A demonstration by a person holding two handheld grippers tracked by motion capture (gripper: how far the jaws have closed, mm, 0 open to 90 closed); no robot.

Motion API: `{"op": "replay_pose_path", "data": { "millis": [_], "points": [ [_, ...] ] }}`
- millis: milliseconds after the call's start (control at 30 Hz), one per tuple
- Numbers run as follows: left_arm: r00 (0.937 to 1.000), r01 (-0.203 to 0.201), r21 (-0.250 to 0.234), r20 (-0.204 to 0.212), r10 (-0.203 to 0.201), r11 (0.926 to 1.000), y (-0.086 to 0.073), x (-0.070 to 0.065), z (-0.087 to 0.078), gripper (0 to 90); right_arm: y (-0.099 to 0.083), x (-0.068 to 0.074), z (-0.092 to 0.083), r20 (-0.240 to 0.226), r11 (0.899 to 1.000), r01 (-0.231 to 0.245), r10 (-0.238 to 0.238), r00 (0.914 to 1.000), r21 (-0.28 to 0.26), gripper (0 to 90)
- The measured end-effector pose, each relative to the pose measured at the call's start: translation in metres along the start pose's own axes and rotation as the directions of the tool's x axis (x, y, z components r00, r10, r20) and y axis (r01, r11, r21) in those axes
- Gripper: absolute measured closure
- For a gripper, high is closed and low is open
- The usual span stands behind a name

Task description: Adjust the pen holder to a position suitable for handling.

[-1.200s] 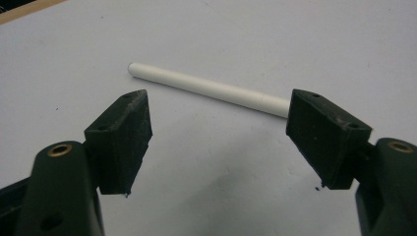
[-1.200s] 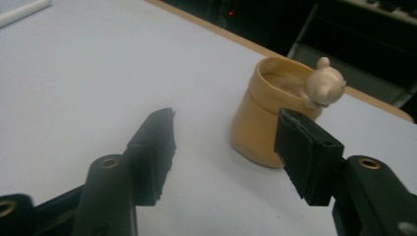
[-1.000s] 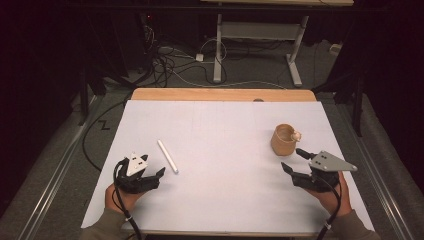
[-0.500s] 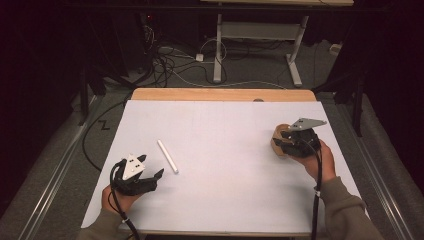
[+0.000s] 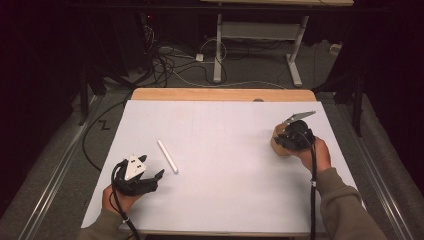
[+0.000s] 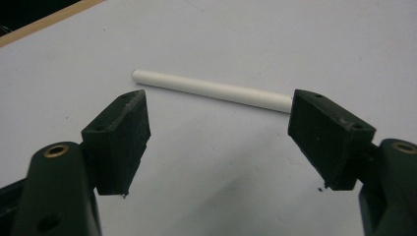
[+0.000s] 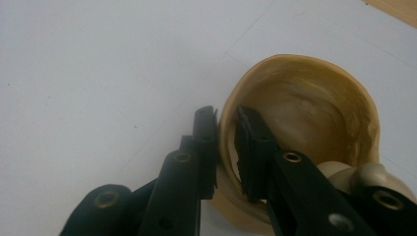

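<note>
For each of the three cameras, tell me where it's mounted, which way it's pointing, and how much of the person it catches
High view: fixed above the person's side, looking forward and down on the table; both forearms, left gripper and right gripper show.
Left gripper view: rides the left gripper, looking past its wide-open jaws at the white stick.
Right gripper view: rides the right gripper, jaws pinching the tan cup by its rim.
Shared: the stick and the cup also appear in the high view.
</note>
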State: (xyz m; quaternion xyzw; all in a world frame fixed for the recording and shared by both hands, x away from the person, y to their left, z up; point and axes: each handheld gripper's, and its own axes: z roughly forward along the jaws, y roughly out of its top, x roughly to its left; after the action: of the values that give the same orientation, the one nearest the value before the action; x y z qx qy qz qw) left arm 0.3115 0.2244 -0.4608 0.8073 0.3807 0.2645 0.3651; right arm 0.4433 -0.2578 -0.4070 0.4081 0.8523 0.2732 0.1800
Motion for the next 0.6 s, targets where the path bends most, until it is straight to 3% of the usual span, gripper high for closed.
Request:
{"op": "replay_pose_path", "data": {
  "millis": [333, 600],
  "points": [
    [1.0, -0.001, 0.002, 0.002, 0.001, 1.0, 0.0, -0.001, 0.001, 22.9, 0.005, 0.006, 0.001, -0.024, 0.999, 0.043, -0.043, 0.9988, 0.007, 82.4],
    [1.0, 0.002, 0.006, 0.004, -0.002, 1.0, -0.001, 0.0, 0.002, 23.0, 0.017, 0.036, 0.008, -0.09, 0.993, 0.114, -0.115, 0.9892, -0.024, 82.7]
  ]
}}
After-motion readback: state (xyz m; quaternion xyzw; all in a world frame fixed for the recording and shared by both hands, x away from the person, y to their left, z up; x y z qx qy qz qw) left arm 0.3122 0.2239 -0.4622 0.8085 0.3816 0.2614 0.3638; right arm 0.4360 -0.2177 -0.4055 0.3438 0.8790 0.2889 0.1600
